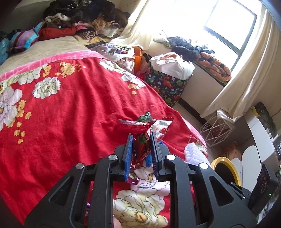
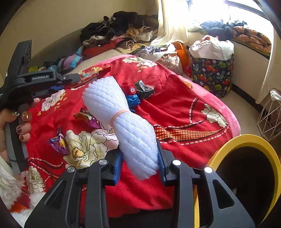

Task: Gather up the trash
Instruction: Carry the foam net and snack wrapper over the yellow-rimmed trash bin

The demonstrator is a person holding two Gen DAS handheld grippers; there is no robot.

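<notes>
In the left wrist view my left gripper (image 1: 141, 138) is shut on a bunch of shiny red wrappers (image 1: 140, 147), lifted above the red floral bedspread (image 1: 70, 108). More crinkled wrapper (image 1: 159, 127) sticks out past the fingertips. My right gripper (image 2: 139, 149) is shut on a white foam-net bundle (image 2: 108, 100) tied with an orange band. A yellow-rimmed bin (image 2: 245, 140) stands close at the right, beside the bed. On the bedspread lie loose purple wrappers (image 2: 58, 143), a blue piece (image 2: 133, 101) and a black packet (image 2: 144, 90). The left gripper (image 2: 77, 79) shows at upper left, held by a hand.
A dinosaur-print fabric basket (image 2: 212, 73) full of clothes stands past the bed's foot. A white wire basket (image 1: 216, 129) sits by the curtain. Clothes are heaped at the bed's far end (image 1: 84, 15) and on the window sill (image 1: 210, 59).
</notes>
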